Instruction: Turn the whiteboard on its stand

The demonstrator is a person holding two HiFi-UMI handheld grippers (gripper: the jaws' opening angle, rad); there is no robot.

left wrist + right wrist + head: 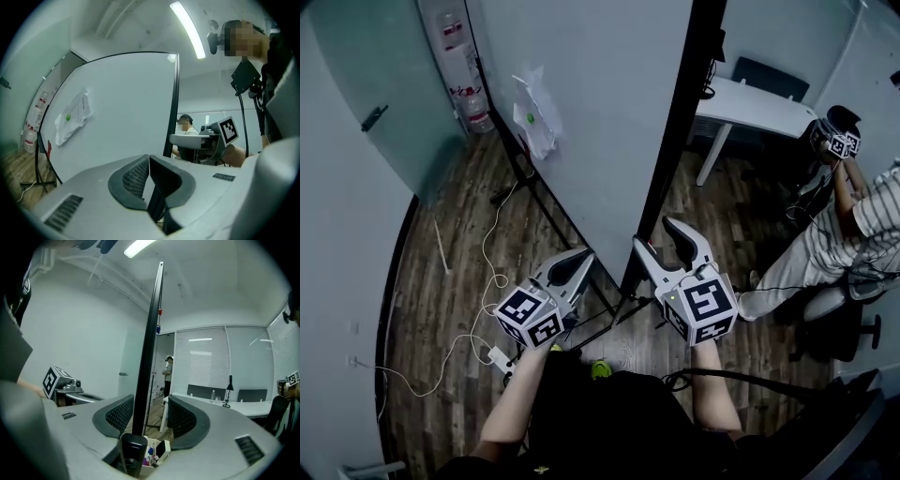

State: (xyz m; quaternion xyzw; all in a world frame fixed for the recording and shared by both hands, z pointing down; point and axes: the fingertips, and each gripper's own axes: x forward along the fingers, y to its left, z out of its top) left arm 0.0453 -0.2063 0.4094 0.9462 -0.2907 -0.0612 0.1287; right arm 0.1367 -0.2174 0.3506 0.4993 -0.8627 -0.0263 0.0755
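Observation:
The whiteboard (pixel 581 112) stands upright on its black stand, seen from above with its black side frame (pixel 675 141) running down toward me. My right gripper (pixel 656 234) is open, and that frame edge (pixel 149 348) passes between its pads, closer to the left pad (pixel 119 414). In the right gripper view the right gripper (pixel 151 405) looks along the board edge-on. My left gripper (pixel 581 258) hovers just left of the board's lower corner, shut with nothing held. The left gripper view shows the left gripper (pixel 149 159) facing the white board face (pixel 122 112).
A crumpled paper sheet (pixel 534 112) hangs on the board. The stand's legs (pixel 544 211) spread over the wood floor, with cables and a power strip (pixel 497 356) nearby. A white desk (pixel 750 108) stands behind, and a seated person (pixel 853 234) is at the right. A marker tray (pixel 150 451) sits under the frame.

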